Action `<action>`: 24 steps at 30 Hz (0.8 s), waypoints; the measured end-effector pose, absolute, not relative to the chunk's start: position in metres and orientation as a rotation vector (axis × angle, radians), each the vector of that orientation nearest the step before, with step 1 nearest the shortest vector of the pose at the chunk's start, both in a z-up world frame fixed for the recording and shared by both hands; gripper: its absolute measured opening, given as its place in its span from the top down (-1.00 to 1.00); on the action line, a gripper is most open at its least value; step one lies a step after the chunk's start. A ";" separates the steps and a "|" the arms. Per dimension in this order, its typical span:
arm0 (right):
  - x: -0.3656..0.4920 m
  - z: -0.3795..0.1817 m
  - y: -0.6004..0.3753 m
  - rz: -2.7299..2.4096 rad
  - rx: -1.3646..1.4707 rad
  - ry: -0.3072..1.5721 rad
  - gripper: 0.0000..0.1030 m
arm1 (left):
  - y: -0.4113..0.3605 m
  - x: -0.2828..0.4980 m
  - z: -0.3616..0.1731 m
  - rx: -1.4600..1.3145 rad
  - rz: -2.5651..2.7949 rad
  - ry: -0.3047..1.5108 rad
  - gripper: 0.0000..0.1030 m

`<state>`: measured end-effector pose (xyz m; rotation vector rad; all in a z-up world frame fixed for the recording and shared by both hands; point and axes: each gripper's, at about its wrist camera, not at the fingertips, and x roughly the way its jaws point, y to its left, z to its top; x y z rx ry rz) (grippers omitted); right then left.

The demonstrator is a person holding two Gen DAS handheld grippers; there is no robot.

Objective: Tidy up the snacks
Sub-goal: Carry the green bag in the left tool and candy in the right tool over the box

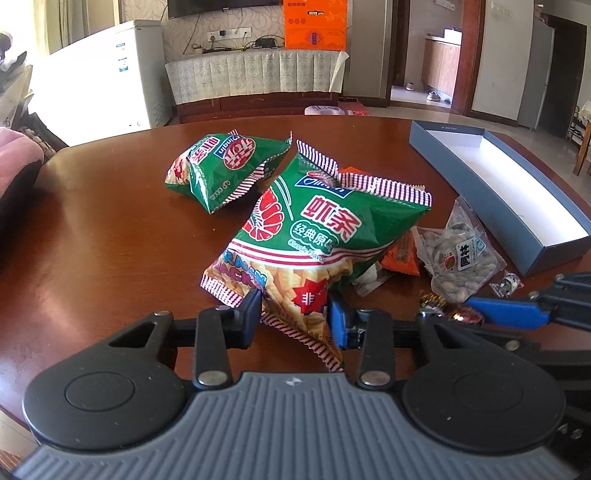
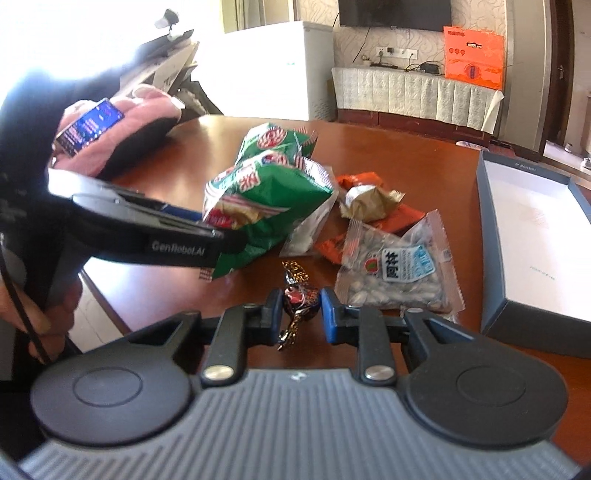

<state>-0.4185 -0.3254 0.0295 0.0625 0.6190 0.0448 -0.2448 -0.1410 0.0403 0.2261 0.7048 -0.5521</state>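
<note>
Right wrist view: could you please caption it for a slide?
Right tool grips a foil candy beside the seed packet.

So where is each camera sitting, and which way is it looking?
Left wrist: sits on the left gripper, looking along its fingers at the near green snack bag they pinch; the right gripper's blue finger pokes in.
Right wrist: sits on the right gripper, looking at the foil candy it squeezes; the left gripper's body and a hand show.
Both see the green bags, the seed packet, the open box and the table.

Perhaps a phone (image 2: 88, 127) on pink cloth (image 2: 147, 110), orange carton (image 1: 316, 24) behind.
</note>
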 end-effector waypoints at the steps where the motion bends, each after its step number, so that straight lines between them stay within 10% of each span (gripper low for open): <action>1: -0.419 0.032 -0.326 0.046 0.064 0.611 0.50 | -0.141 -0.245 0.041 0.225 -0.550 0.702 0.15; 24: -0.407 0.081 -0.357 0.056 0.018 0.507 0.50 | -0.158 -0.248 0.071 0.179 -0.510 0.600 0.29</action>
